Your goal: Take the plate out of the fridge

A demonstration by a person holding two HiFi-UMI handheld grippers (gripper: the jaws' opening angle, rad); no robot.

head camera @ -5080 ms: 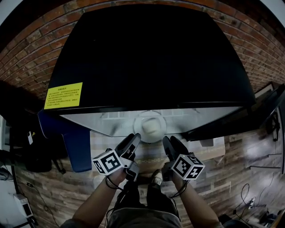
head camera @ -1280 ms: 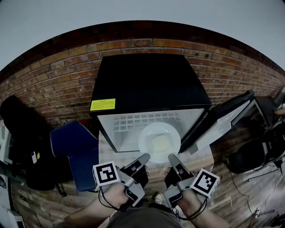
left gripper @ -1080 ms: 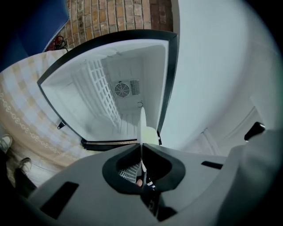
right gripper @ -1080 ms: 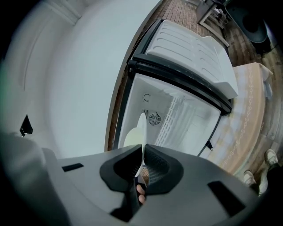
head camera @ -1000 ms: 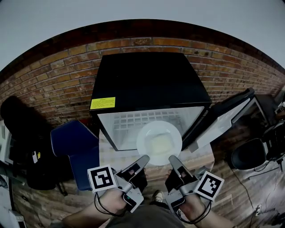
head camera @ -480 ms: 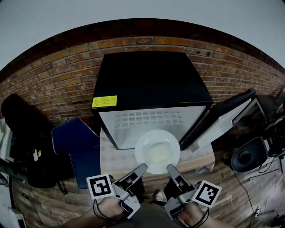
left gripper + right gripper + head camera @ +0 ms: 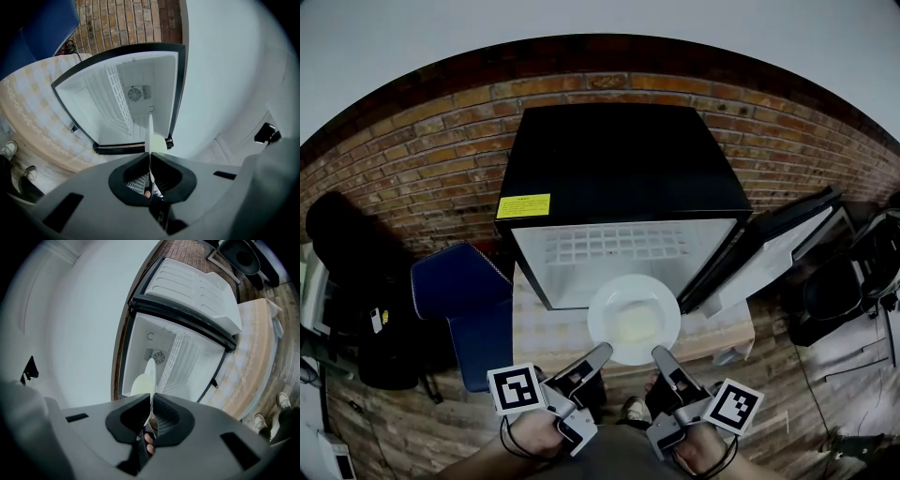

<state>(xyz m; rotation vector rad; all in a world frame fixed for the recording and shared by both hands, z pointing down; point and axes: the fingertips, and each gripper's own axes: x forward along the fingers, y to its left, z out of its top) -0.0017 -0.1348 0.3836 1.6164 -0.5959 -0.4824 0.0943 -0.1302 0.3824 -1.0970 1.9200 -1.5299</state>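
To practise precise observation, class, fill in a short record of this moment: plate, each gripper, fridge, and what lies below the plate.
plate: white plate carrying pale yellow food, outside the fridge, just in front of its opening
left gripper: shut on the plate's near rim
right gripper: shut on the plate's near rim
fridge: black mini fridge, door swung open to the right
below plate: table with a checked cloth

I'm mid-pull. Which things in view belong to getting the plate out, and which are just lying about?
In the job: round white plate, gripped at its rim by left gripper and right gripper; black mini fridge, its door open.
Lying about: blue padded seat; black bag; beige checked tablecloth.
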